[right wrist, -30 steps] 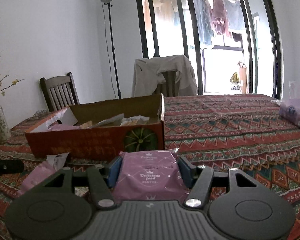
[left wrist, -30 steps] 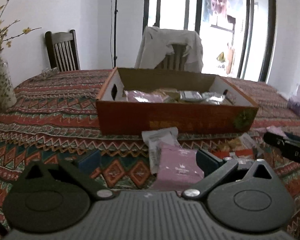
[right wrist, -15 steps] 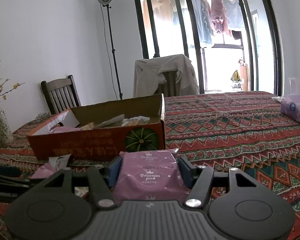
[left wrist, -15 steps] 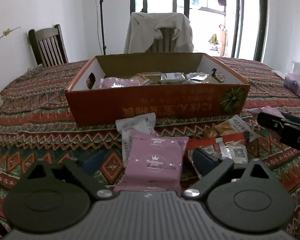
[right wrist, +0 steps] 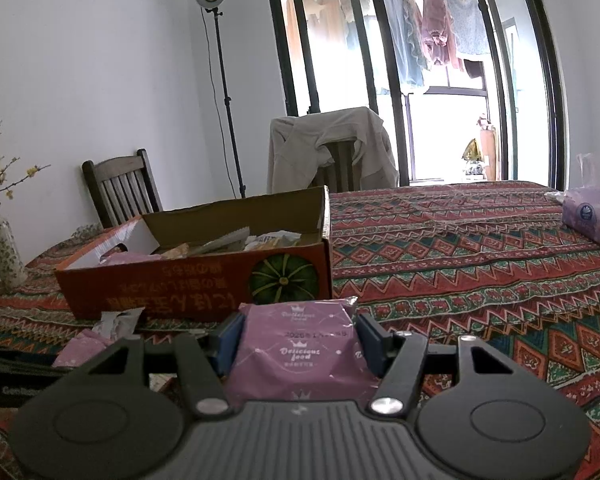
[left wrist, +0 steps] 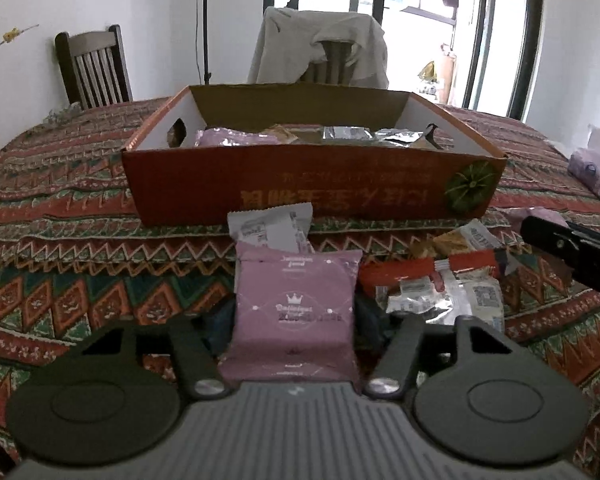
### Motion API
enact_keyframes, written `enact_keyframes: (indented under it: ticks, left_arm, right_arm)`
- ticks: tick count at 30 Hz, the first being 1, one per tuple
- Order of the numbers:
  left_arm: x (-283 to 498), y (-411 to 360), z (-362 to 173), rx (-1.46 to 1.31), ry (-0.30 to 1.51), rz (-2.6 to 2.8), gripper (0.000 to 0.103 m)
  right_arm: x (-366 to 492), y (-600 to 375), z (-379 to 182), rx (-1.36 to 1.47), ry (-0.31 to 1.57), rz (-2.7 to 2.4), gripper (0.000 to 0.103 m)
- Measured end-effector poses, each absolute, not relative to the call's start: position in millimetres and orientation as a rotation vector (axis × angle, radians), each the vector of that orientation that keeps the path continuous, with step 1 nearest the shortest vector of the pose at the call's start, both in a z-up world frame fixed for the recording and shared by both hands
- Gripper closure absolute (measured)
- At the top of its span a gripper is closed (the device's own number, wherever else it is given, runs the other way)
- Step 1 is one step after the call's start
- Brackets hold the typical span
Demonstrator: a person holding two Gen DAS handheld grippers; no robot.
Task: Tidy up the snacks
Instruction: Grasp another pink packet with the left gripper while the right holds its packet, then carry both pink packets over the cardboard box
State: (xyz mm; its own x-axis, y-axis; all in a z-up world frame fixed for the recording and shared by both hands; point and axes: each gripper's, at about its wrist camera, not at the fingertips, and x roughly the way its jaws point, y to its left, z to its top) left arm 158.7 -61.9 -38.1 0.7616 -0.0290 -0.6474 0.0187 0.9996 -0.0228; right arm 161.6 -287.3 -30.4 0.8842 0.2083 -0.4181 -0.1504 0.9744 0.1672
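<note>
A purple snack pack (left wrist: 296, 304) lies on the patterned tablecloth in front of the orange cardboard box (left wrist: 312, 196). My left gripper (left wrist: 294, 314) has its jaws closing around this pack, and the blue fingers (left wrist: 220, 320) touch its two sides. A second purple pack (right wrist: 300, 348) sits between the blue pads (right wrist: 230, 334) of my right gripper (right wrist: 300, 332), which is shut on it and holds it above the table, near the box (right wrist: 180, 288). The box holds several packets.
A white packet (left wrist: 272, 228) lies behind the left pack, and a heap of loose snacks (left wrist: 440, 280) lies to its right. The right gripper's black body (left wrist: 572, 248) reaches in beyond that heap. A tissue pack (right wrist: 592, 212), a vase (right wrist: 4, 244) and chairs stand around.
The left gripper came forward and down over the purple pack and its fingers drew in from wide apart to the pack's sides. The right gripper kept still with its pack.
</note>
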Motion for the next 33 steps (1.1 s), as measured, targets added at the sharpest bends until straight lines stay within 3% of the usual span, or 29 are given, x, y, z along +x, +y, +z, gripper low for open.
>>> enact_keyframes:
  ticks: [19,33]
  left_arm:
    - [141,-50,1,-0.03,0.547,-0.033,0.04]
    - [169,-38,55,-0.046,0.397,-0.006,0.04]
  right_arm:
    - [155,-286,-24,0.127,0.384,0.194,0.043]
    - [179,-274,31,0.072,0.259,0.202,0.043]
